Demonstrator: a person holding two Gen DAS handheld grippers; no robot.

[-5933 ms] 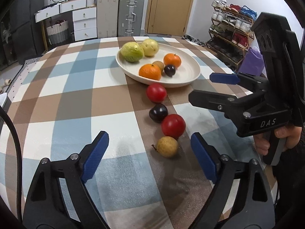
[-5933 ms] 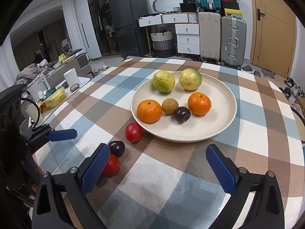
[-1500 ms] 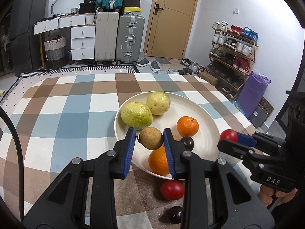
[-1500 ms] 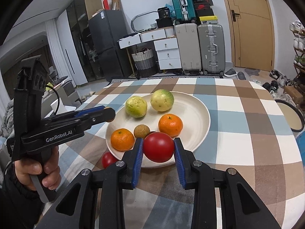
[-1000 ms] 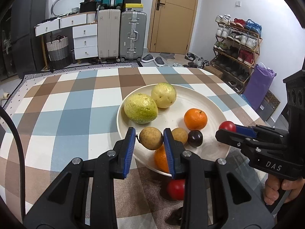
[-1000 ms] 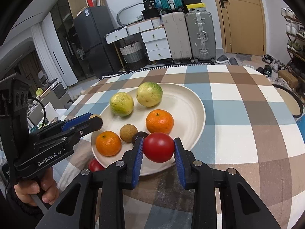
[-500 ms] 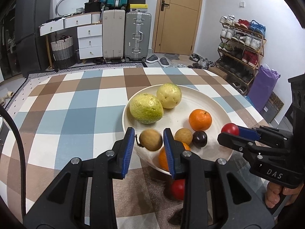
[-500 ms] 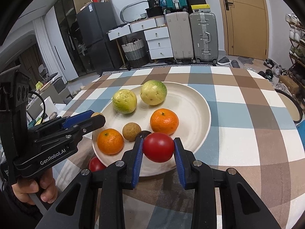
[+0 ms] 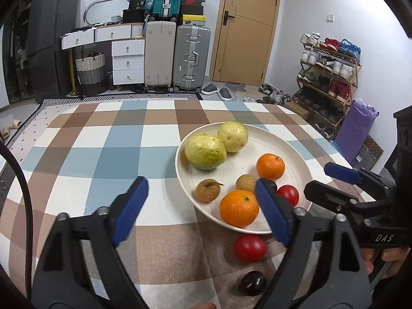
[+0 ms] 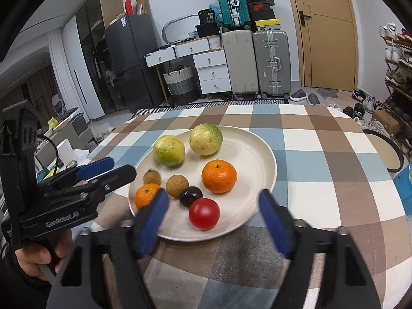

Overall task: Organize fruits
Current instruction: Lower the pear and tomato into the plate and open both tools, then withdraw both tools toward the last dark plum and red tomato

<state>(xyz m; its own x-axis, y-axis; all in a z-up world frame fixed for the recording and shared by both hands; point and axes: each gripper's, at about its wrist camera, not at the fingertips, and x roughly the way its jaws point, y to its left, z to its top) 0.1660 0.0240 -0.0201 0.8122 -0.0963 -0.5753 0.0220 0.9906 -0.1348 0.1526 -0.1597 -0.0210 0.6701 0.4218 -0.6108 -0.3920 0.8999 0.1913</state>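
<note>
A cream plate (image 9: 293,152) (image 10: 255,154) holds two green guavas, two oranges, two small brown fruits, a dark plum and a red tomato (image 10: 204,213) (image 9: 288,194). The brown fruit (image 9: 207,194) (image 10: 152,177) I carried lies at the plate's left edge. My left gripper (image 9: 199,212) is open and empty just in front of it. My right gripper (image 10: 213,225) is open and empty, with the tomato lying between its tips. A second red tomato (image 9: 250,247) and a dark plum (image 9: 252,286) lie on the checked cloth in front of the plate.
The round table has a brown, blue and white checked cloth (image 9: 108,154). Its edge drops off at the right (image 10: 386,175). Suitcases, drawers and a shoe rack stand in the room behind.
Both grippers have opened. The brown fruit dropped from the left gripper onto the plate, and the red tomato dropped from the right gripper onto the plate.
</note>
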